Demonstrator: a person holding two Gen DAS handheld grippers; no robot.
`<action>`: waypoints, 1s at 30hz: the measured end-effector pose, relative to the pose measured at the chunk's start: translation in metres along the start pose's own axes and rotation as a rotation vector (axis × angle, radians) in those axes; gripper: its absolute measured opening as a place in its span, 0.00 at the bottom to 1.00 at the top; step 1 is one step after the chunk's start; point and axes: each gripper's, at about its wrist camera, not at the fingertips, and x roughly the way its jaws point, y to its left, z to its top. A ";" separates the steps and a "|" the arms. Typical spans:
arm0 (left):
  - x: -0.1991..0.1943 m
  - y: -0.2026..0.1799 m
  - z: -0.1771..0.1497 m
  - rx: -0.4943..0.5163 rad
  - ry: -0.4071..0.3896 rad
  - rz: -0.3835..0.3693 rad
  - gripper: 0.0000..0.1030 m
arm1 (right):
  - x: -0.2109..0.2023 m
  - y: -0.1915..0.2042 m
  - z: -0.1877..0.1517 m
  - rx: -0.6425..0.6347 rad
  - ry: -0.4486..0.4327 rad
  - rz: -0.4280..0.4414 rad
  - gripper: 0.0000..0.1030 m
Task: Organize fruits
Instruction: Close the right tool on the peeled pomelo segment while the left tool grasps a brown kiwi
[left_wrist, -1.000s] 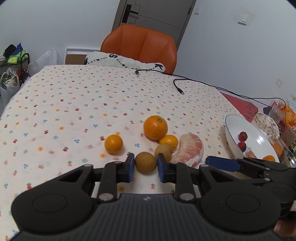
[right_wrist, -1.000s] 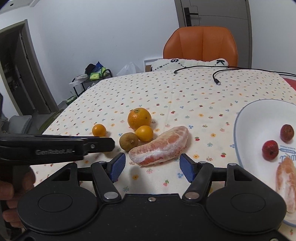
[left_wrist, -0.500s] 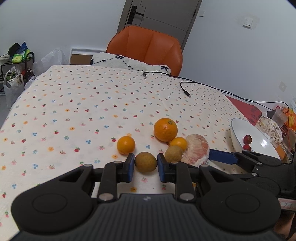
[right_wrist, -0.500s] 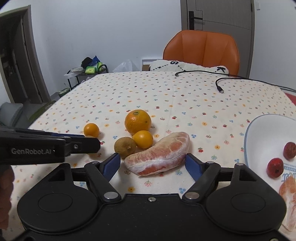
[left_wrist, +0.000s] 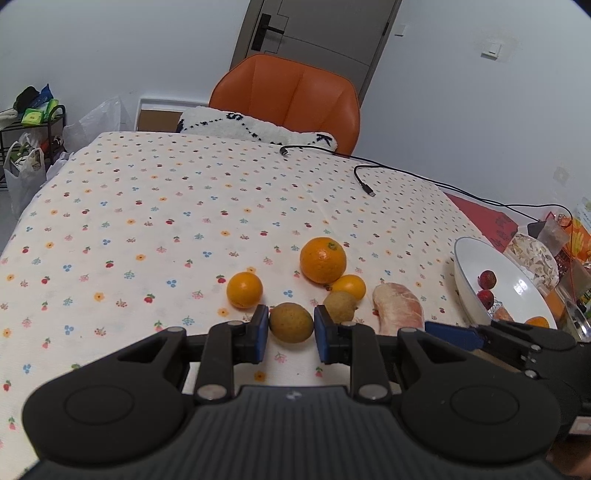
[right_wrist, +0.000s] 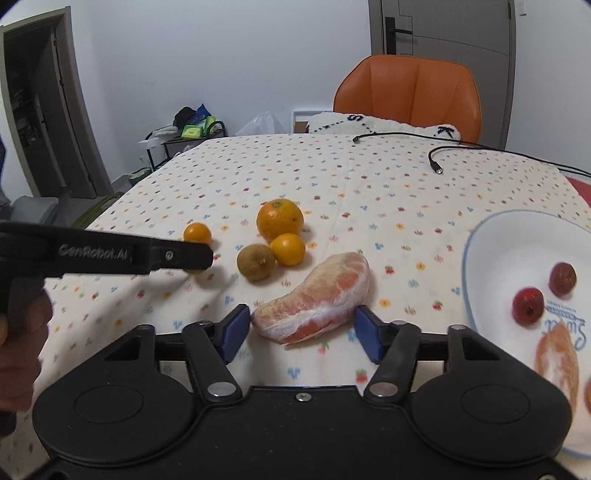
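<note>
- The tablecloth (left_wrist: 147, 206) lies bare from 9 to 12 o'clock of the fruit cluster, giving open passage.
- At 3 o'clock the white bowl (right_wrist: 491, 258) blocks.
- Cable (right_wrist: 437, 170) crosses the far side at 1 o'clock.

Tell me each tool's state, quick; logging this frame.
Left tool: shut on brown fruit.
Right tool: open, around pomelo wedge, not clamped.

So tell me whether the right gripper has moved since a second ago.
Yes. The right gripper has advanced, its fingers now flanking the pomelo segment lying on the tablecloth.
</note>
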 end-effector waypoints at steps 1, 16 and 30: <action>0.000 0.000 0.000 -0.001 0.001 -0.001 0.24 | -0.003 -0.001 -0.002 0.006 0.003 0.003 0.52; -0.002 -0.001 -0.001 0.000 0.002 -0.006 0.24 | -0.002 0.001 0.001 0.047 -0.011 -0.015 0.55; 0.007 0.005 0.000 -0.009 0.011 0.008 0.24 | 0.024 0.003 0.016 0.024 -0.013 -0.074 0.52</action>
